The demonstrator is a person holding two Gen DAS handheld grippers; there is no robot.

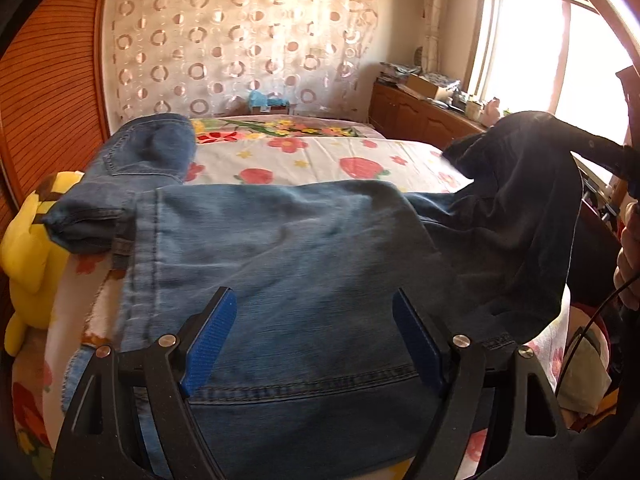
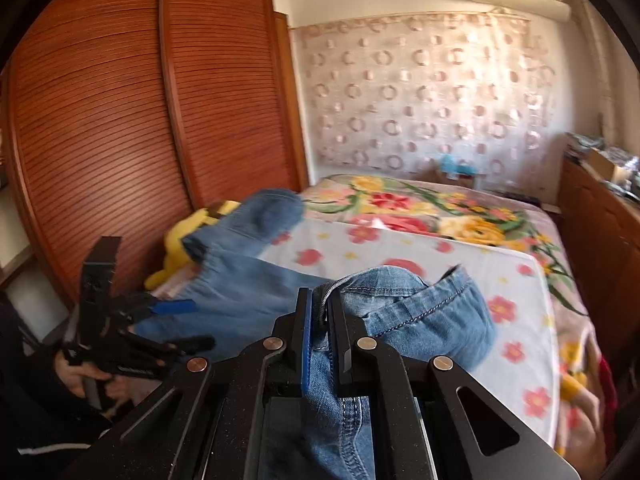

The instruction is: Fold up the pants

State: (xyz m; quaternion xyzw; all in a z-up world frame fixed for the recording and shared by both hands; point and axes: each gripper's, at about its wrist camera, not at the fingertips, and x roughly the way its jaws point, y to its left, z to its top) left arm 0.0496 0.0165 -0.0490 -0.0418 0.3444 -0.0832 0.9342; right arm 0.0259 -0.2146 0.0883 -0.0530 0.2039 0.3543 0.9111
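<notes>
Blue denim pants [image 1: 280,248] lie across the near end of the bed, partly folded, with one end reaching back left [image 1: 152,148]. My left gripper [image 1: 314,312] is open just above the denim, blue pads [image 1: 212,336] spread wide, holding nothing. My right gripper [image 2: 320,304] is shut on a bunched edge of the pants [image 2: 400,304] and holds it lifted above the bed. In the left wrist view that lifted part hangs dark at the right [image 1: 532,208]. The left gripper also shows in the right wrist view [image 2: 168,312].
The bed has a floral sheet [image 1: 320,160] and a flowered blanket [image 2: 420,204]. A yellow plush toy [image 1: 32,240] lies at the bed's left edge by the wooden wardrobe [image 2: 140,100]. A wooden cabinet with clutter [image 1: 424,108] stands at the right under the window.
</notes>
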